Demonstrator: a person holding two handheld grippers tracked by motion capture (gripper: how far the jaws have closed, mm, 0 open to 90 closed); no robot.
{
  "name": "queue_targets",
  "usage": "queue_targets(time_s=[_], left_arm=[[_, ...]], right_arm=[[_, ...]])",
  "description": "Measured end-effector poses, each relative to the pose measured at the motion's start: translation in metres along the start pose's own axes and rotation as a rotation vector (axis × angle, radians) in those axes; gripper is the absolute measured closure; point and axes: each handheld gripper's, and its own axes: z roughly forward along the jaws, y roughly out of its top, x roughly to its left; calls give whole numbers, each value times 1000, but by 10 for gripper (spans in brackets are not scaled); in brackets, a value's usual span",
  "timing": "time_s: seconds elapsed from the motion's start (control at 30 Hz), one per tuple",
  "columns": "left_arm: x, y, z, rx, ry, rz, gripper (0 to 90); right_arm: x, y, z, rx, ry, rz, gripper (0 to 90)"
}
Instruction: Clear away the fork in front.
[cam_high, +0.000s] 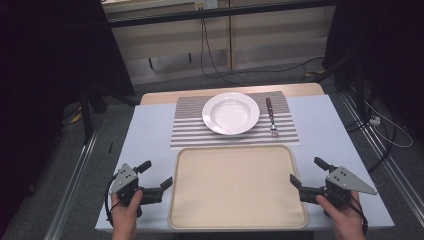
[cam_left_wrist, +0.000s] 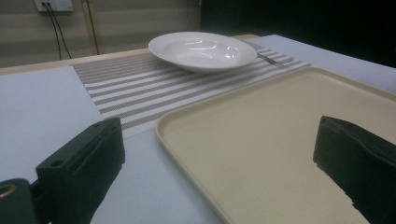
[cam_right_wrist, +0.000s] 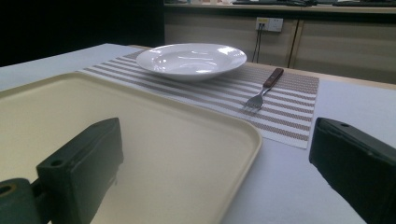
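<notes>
Both your grippers flank the tray (cam_high: 238, 186), jaws spread wide, holding nothing. Left gripper (cam_high: 156, 175) sits just off the tray's left edge, right gripper (cam_high: 308, 172) just off its right edge, both pointing inward and slightly away from you.

Tray is bare. Beyond its far edge is the striped mat (cam_high: 190, 129), with the plate (cam_high: 230, 113) at the mat's middle and the fork (cam_high: 271, 117) just right of the plate, not touching it.

Key relation: the fork lies beyond the tray's far right corner, so your right gripper is the nearer one. The left would have to cross the whole tray and pass the plate. In the right gripper view the fork (cam_right_wrist: 264, 89) sits ahead and slightly right of centre between the jaws.

Fork's long axis runs roughly straight away from the tray: tines toward the tray, wooden handle at the far end. My read: your jaw gap now opens roughly along that axis, so you'd need to rotate the wrist to close across the handle.

Plate is about centred on the tray's width, a little closer to the left gripper's line in the left gripper view (cam_left_wrist: 201, 49). Either hand reaches it.
</notes>
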Motion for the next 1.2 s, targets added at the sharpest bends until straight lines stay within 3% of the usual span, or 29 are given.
queue_targets(time_s=[0.23,0.5,0.87,1.2], left_arm=[[-1,-2,-4,12,-2,5,24],[-3,-2,-5,13,-7,20,24],[-3,-2,-5,15,-12,21,24],[-3,-2,-5,14,-13,19,24]], right_arm=[[1,1,3,7,16,-12,39],[0,5,3,6,-3,-13,29],[-14,17,20,11,-50,-6,21],[-19,24,37,23,-64,-17,21]])
